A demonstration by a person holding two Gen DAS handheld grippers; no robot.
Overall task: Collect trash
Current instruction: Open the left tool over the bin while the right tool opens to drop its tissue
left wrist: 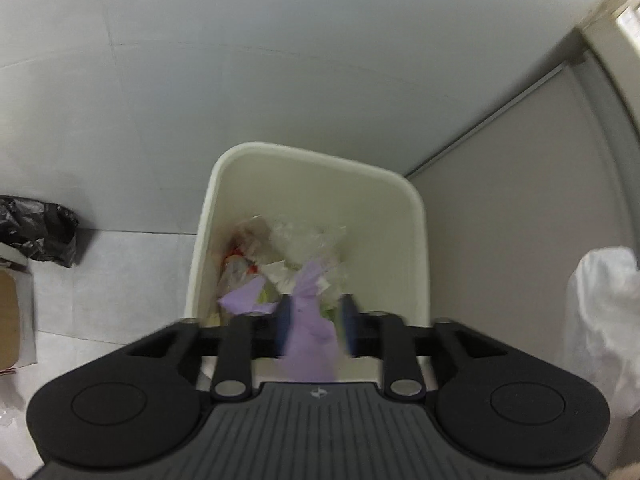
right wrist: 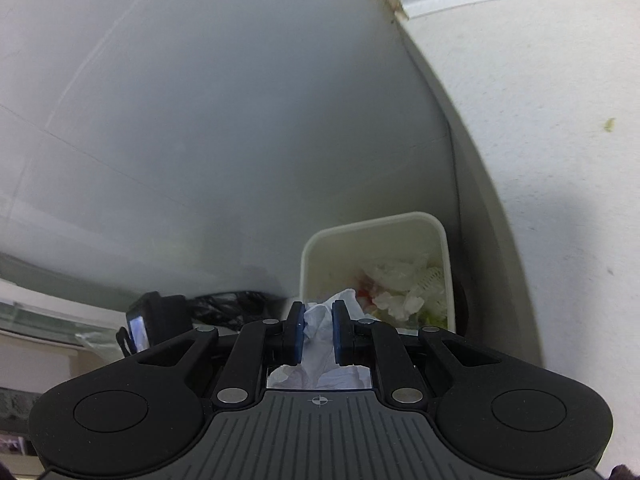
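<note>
- I am holding my left gripper over a cream plastic bin, a rounded-corner rectangle with smooth, matte walls.
- My left jaws are standing partly spread, their blue pads on either side of a soft purple scrap; it looks limp and blurred, and I cannot tell whether the pads are pressing it or only flanking it.
- A second purple piece is lying just to the left of those jaws, over the heap in the bin.
- The heap is showing crinkled clear film, white paper bits and a few red-orange flecks; the pieces are too tangled for me to count.
- My right gripper is pinching one crumpled white tissue, creased and papery, with its jaws drawn close on it and more of it bunching behind the pads.
- That tissue is hanging near the bin's left rim in the right wrist view, above and short of the opening.
- One bin, two grippers, two purple pieces, one tissue.
- A wrinkled black plastic bag is sitting on the pale tiled floor well left of the bin, with a brown cardboard edge nearer the frame's side.
- Smooth white walls are rising behind the bin, which is standing in a corner, and a grey panel is running along its right.
</note>
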